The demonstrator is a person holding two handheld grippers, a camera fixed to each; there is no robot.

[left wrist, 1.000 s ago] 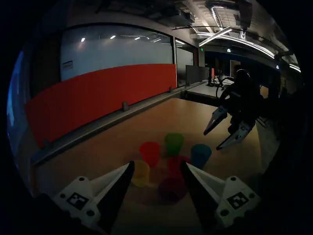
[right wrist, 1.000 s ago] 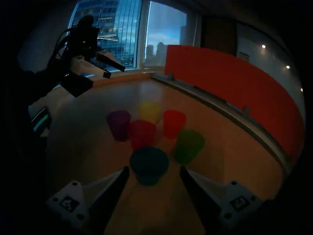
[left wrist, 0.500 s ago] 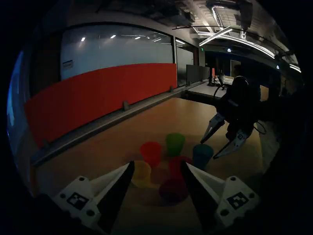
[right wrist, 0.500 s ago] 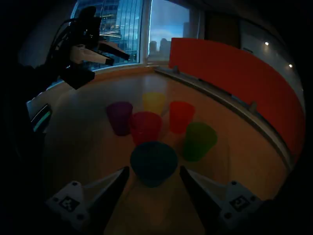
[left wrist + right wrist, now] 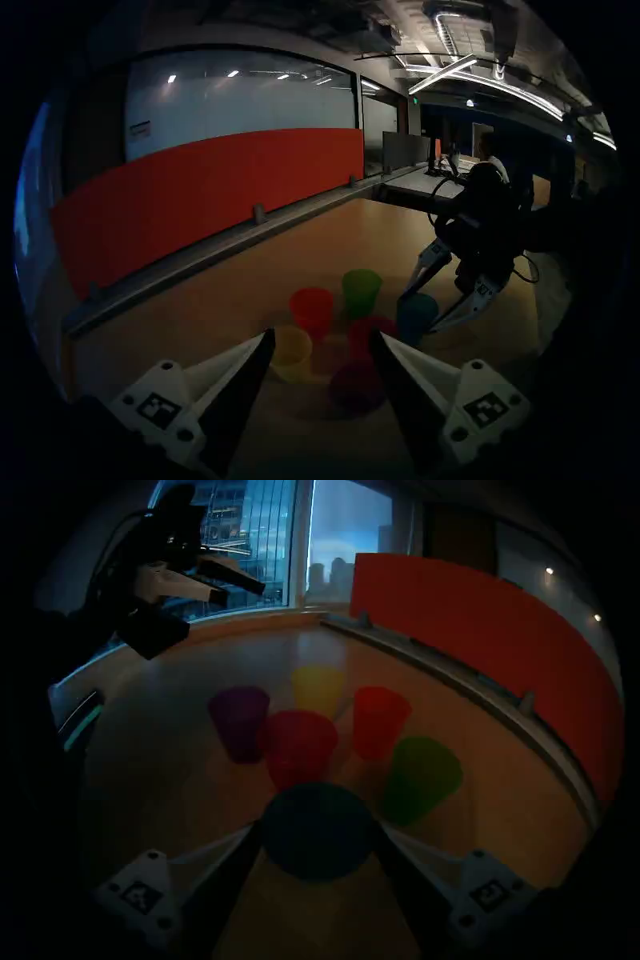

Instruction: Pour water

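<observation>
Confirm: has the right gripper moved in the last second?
Yes. In the left gripper view the right gripper has dropped toward the table and now straddles the teal cup.

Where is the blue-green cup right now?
In the right gripper view, the blue-green cup sits low in the middle, between the fingers of the right gripper. The dark red cup is just behind it and the green cup to its right.

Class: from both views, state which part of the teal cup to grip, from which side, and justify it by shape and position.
Grip the teal cup across its side wall around mid-height, with the right gripper straddling it. It stands upright, round and tapered, so opposite sides give a fair hold. Approach from the near side: the dark red cup and green cup crowd behind it.
</observation>
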